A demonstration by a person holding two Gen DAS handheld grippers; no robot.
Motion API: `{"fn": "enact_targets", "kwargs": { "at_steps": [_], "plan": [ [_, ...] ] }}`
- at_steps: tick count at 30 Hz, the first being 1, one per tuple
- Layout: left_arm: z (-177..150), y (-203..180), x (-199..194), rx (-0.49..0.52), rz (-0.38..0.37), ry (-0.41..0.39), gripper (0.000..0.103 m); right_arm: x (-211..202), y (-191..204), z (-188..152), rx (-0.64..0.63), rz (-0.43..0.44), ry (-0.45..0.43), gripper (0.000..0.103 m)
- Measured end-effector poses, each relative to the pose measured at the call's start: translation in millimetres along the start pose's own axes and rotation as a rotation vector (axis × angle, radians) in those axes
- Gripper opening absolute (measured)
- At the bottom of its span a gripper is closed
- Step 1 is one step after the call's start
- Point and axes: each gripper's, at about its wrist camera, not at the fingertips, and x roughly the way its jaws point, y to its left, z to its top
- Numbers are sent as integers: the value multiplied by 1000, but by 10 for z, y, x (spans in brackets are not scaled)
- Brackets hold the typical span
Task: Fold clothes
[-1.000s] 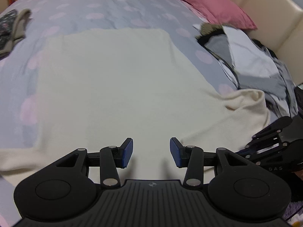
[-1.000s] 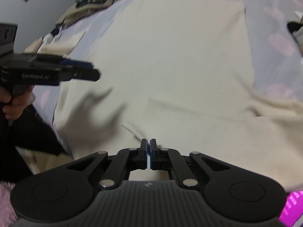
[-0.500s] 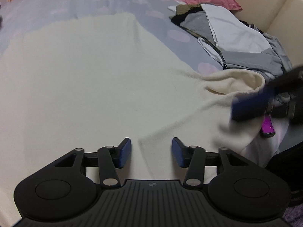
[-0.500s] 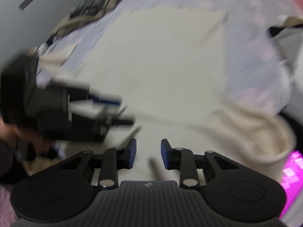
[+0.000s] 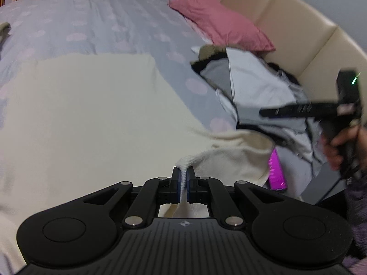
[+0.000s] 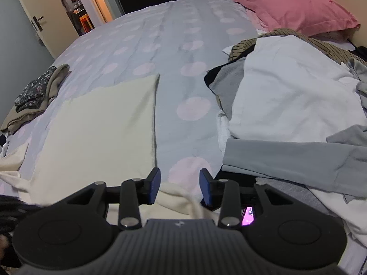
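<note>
The bed (image 6: 174,52), covered in grey bedding with pale pink dots, is filling both views. The cream garment (image 5: 87,119) is lying spread across it from centre to 9 o'clock in the left wrist view, where a second ago it lay flat and untouched. A pile of unfolded clothes (image 6: 291,96) is sitting at 3 o'clock, just beside the garment, and a pink pillow (image 6: 293,6) is lying at 1 o'clock. A small folded stack (image 6: 36,96) is resting at 9 o'clock in the right wrist view.

The left gripper (image 5: 182,178), whose jaws have just been closing, is now pinching a fold of the cream garment's edge and lifting it. The right gripper (image 6: 179,188), clamped together a second ago, has just been opening; its jaws are standing partly apart over a cream fold without pressing it. A hand (image 5: 344,146) is holding that gripper at 3 o'clock.
</note>
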Motion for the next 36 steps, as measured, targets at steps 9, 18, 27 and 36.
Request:
{"fn": "enact_targets", "kwargs": {
  "at_steps": [9, 18, 27, 36],
  "plan": [
    [180, 639, -574, -85, 142, 24, 2, 157, 36, -31, -21, -19, 35, 41],
    [129, 1385, -728, -249, 306, 81, 2, 453, 84, -181, -31, -5, 123, 40],
    [150, 1670, -590, -283, 427, 151, 3, 798, 168, -35, 59, 84, 132, 40],
    [127, 1736, -435, -281, 441, 159, 3, 1211, 509, 118, 60, 23, 245, 40]
  ]
}}
